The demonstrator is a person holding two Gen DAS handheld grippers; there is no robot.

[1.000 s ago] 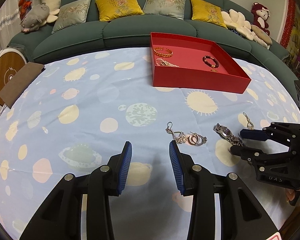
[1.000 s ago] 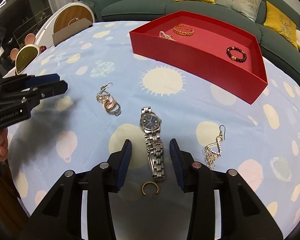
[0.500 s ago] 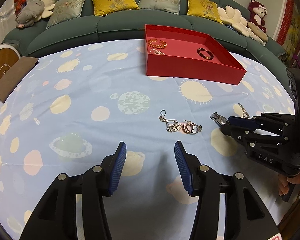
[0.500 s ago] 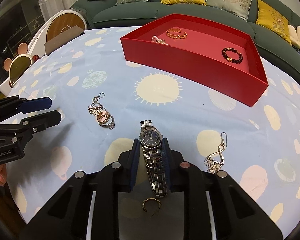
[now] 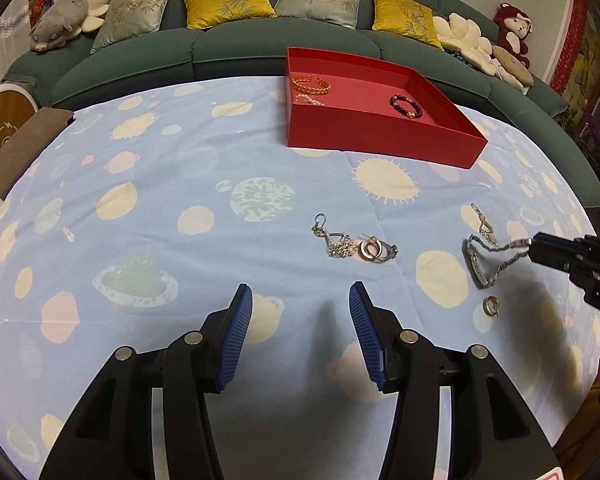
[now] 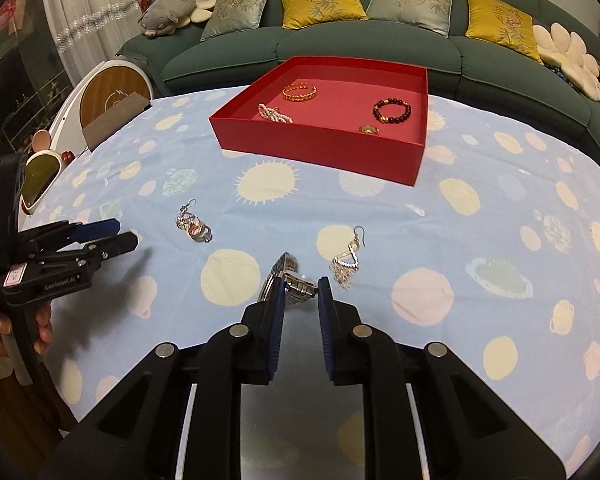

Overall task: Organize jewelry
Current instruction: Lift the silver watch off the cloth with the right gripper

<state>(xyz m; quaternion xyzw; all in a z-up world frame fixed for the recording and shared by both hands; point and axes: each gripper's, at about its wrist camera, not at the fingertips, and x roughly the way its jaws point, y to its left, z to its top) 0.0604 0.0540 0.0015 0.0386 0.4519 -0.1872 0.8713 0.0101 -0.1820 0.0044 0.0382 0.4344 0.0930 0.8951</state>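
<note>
At the left of the right wrist view, the left gripper (image 6: 122, 234) reads "GenRobot.AI", its blue-padded fingers spread over the planet-print cloth (image 6: 480, 240). At lower centre the right gripper (image 6: 300, 296) pinches the metal link watch (image 6: 296, 286) by its band, lifted just beside a dangling earring (image 6: 346, 264). The red tray (image 6: 320, 148) sits above, well apart.

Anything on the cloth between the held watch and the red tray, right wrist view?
Only bare tablecloth lies between the watch and the red tray.

Bare cloth (image 6: 480, 240) btwn earring (image 6: 346, 264) & red tray (image 6: 320, 148), nothing blocking.
</note>
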